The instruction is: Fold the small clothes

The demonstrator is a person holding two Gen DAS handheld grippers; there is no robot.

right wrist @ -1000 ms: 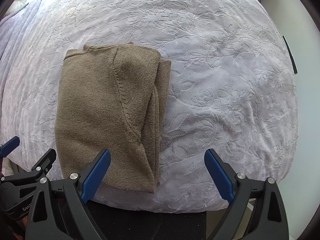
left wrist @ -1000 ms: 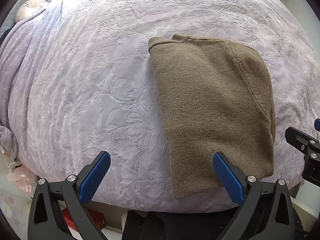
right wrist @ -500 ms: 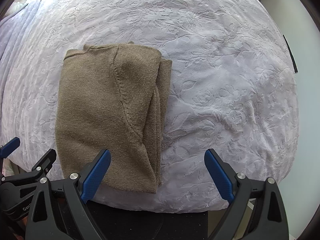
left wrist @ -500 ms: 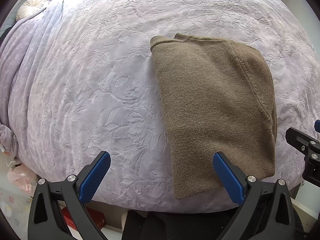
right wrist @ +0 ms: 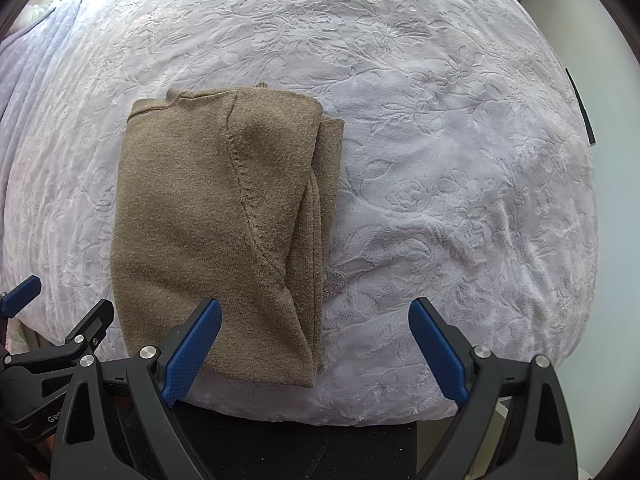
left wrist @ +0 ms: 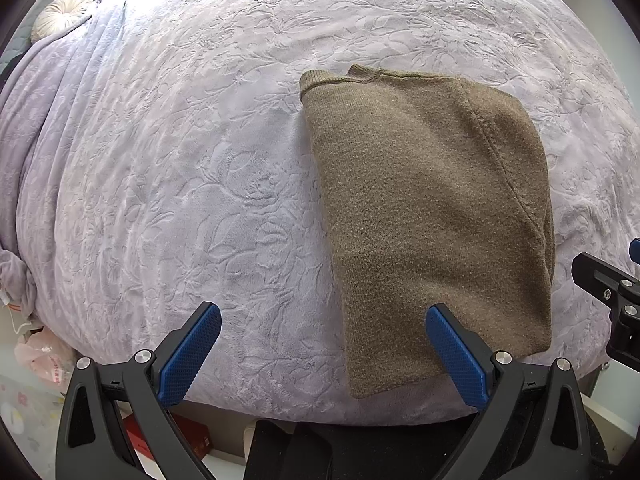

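An olive-brown knit sweater lies folded lengthwise on the pale lilac bedspread, its collar at the far end and its hem near the bed's front edge. It also shows in the right wrist view, with folded layers stacked along its right side. My left gripper is open and empty, hovering over the sweater's near left hem corner. My right gripper is open and empty, hovering over the near right hem corner. Each gripper's body shows at the edge of the other view.
The embossed bedspread covers the whole bed. A round cream cushion sits at the far left corner. A pink bag and a red box lie on the floor below the bed's front edge.
Both views have shifted only slightly; the sweater sits a little lower and nearer in frame. Both grippers stay open and empty.
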